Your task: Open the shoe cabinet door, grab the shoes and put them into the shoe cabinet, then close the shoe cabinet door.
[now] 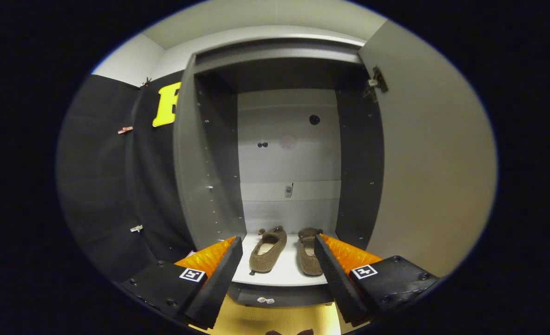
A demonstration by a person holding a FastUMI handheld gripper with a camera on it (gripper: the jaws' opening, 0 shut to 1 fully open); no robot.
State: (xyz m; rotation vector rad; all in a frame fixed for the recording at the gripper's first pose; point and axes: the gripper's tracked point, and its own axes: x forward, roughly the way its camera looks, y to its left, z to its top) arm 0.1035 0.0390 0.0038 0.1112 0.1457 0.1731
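The shoe cabinet (219,153) stands open in front of me, with its door (433,163) swung out to the right. Two brown slip-on shoes sit side by side on the white bottom shelf (284,274), toes pointing inward: the left shoe (268,249) and the right shoe (308,251). My gripper (279,244) is open, held just in front of the shelf, its fingers spread wide with both shoes showing between and beyond them. Nothing is held. The right finger overlaps the right shoe's outer edge.
The cabinet's dark side walls flank a pale back panel (288,153) with a few holes. A hinge (374,83) is at the door's upper inner corner. Black booth cloth hangs to the left of the cabinet. Light wood floor (275,321) lies below the shelf.
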